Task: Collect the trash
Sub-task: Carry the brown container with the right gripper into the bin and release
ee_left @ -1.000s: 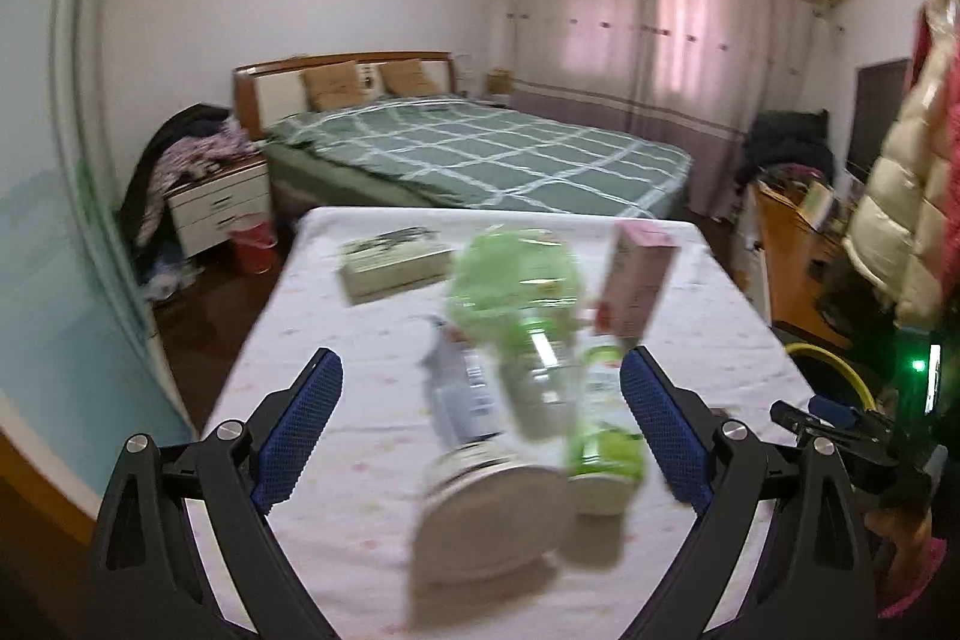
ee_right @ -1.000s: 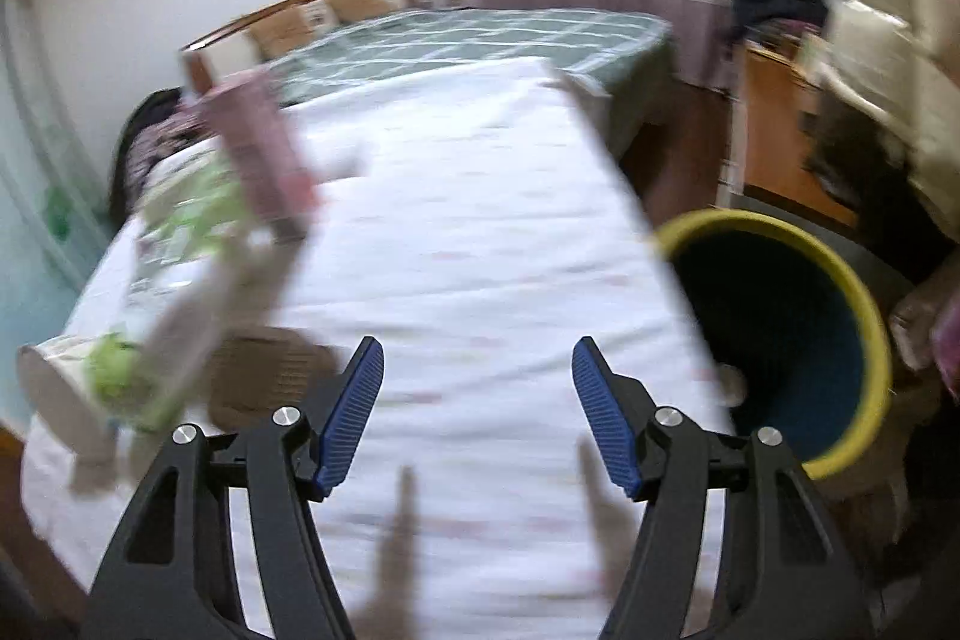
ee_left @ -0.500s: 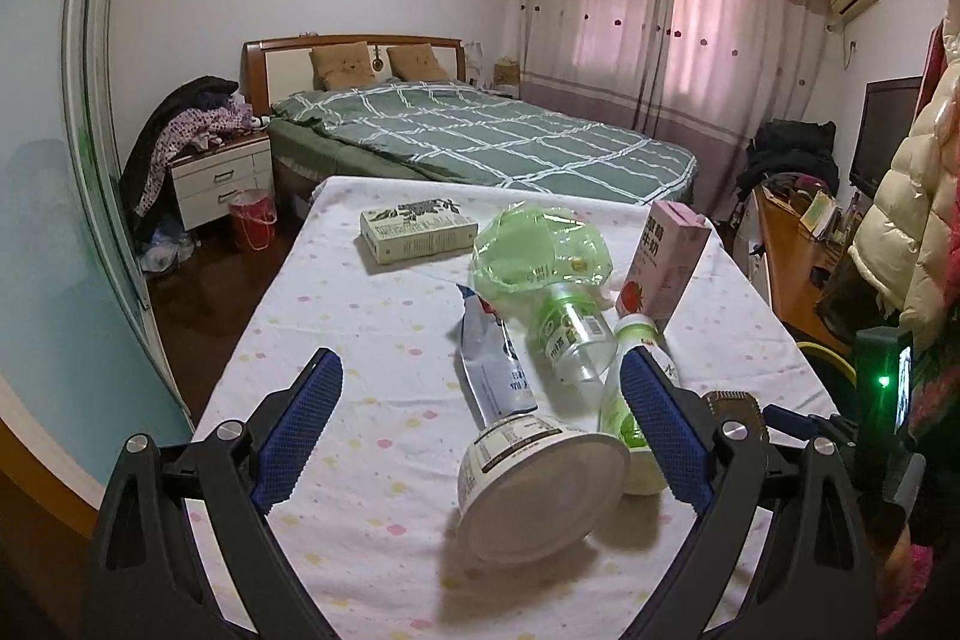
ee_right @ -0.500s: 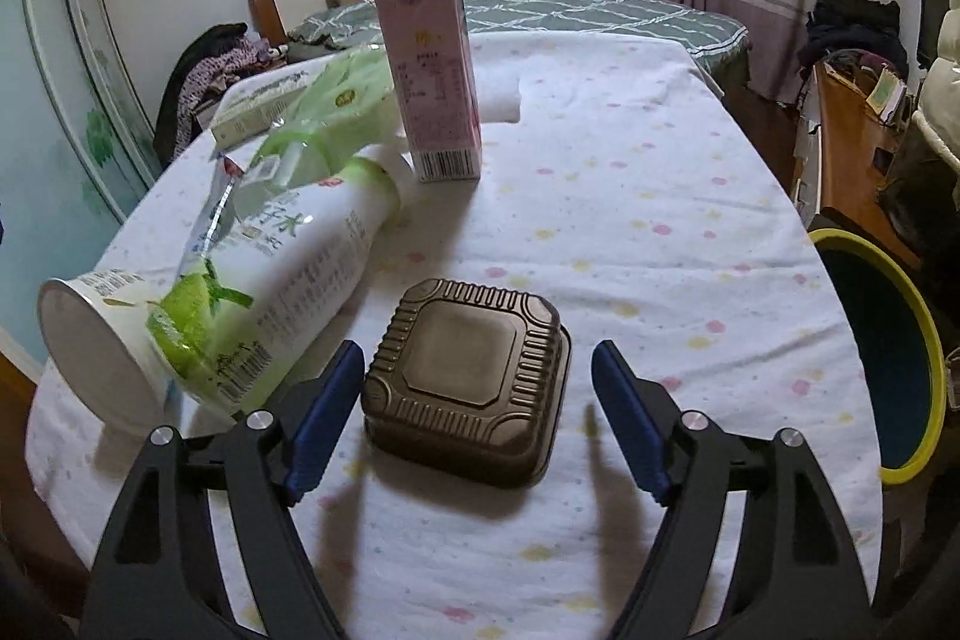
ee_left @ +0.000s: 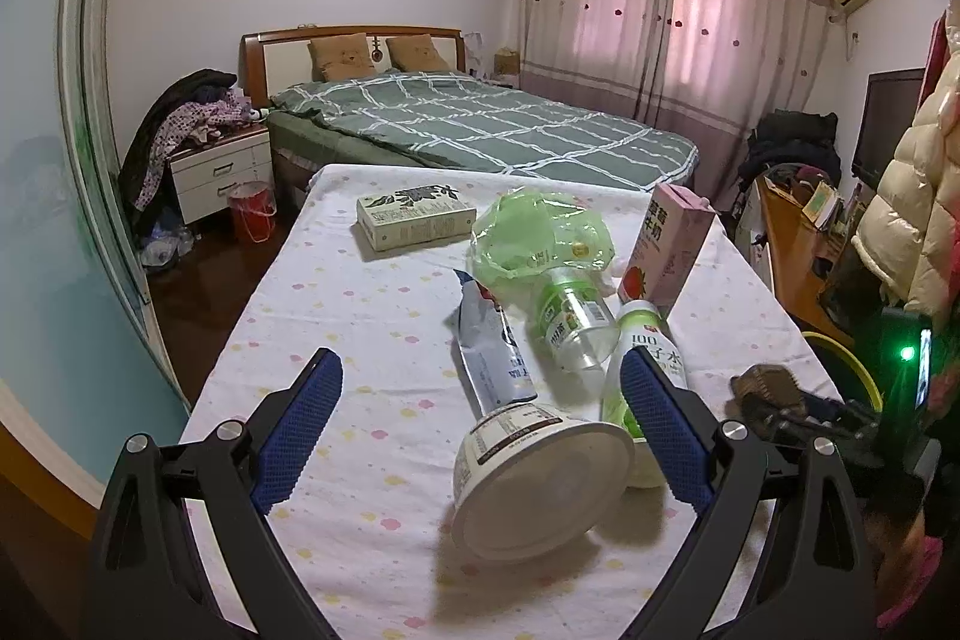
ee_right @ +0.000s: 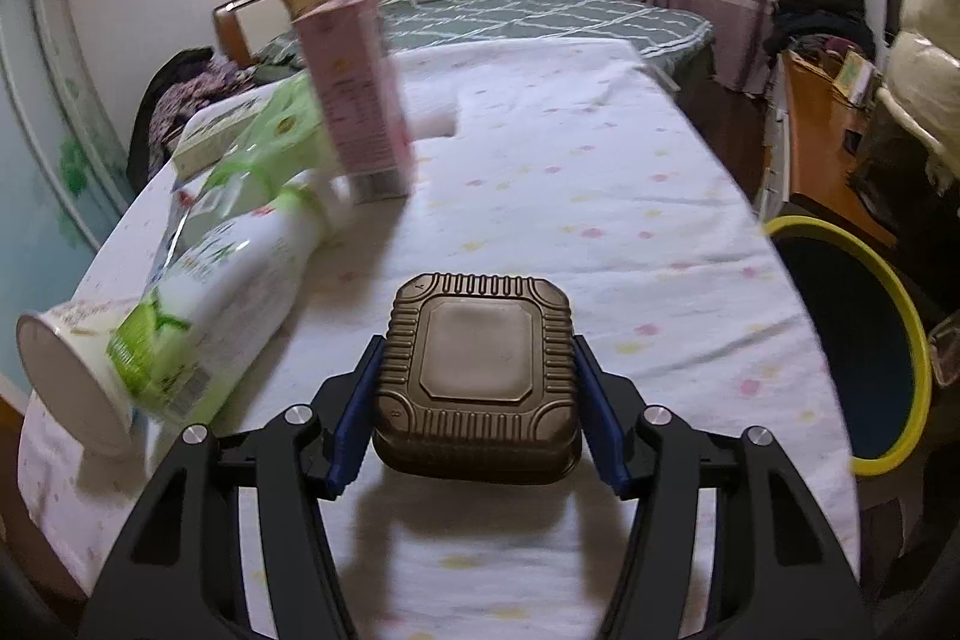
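The right gripper (ee_right: 477, 400) is closing its blue pads on the brown ribbed square plastic tray (ee_right: 477, 370) lying between them on the dotted tablecloth (ee_right: 600, 196), which I judge the pick-up step, with the lift toward the yellow-rimmed dark bin (ee_right: 852, 352) to their right next, while the left gripper (ee_left: 480, 430) hovers wide open and empty above a tipped white paper cup (ee_left: 540, 484).

Brown ribbed square tray (ee_right: 477, 370), upside down, wedged between blue pads over the dotted tablecloth. Left of it, toppled white cup (ee_right: 72, 382), green-labelled bottle (ee_right: 204, 304), upright pink carton (ee_right: 354, 88).
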A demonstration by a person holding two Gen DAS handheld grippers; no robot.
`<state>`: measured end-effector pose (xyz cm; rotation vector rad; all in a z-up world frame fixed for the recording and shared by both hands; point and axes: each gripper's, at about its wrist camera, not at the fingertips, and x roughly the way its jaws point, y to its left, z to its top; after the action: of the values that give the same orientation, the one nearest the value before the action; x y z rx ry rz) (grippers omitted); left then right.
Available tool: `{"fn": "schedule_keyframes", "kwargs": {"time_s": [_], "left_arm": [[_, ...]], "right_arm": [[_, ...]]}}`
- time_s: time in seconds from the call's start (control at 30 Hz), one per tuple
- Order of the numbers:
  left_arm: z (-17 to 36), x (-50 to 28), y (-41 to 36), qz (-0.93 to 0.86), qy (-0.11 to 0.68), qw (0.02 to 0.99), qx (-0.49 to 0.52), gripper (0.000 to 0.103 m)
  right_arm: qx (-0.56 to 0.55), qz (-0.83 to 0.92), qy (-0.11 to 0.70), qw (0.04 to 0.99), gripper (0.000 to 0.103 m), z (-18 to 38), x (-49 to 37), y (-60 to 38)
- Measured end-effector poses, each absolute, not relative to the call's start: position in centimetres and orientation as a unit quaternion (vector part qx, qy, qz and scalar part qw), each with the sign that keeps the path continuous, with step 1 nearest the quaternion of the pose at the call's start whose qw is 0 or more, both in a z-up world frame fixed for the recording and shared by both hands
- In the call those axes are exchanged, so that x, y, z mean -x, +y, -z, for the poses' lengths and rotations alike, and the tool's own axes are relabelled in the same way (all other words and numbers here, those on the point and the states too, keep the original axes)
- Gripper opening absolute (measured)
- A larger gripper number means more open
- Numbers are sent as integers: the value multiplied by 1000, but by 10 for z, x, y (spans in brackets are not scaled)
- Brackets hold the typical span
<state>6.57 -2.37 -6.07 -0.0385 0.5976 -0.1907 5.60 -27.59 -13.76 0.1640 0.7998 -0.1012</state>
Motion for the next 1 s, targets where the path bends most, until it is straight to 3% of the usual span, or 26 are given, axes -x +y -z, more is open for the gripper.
{"fn": "schedule_keyframes", "kwargs": {"time_s": [0.57,1.0], "left_arm": [[71,-73,-42,99,305,947,6,93],[77,-78,-43,91,311,946,-1,93]], "right_arm": [[-156,248,337,895,57,126,-42,-432],[-189,286,346,873,65,140,-45,-468]]}}
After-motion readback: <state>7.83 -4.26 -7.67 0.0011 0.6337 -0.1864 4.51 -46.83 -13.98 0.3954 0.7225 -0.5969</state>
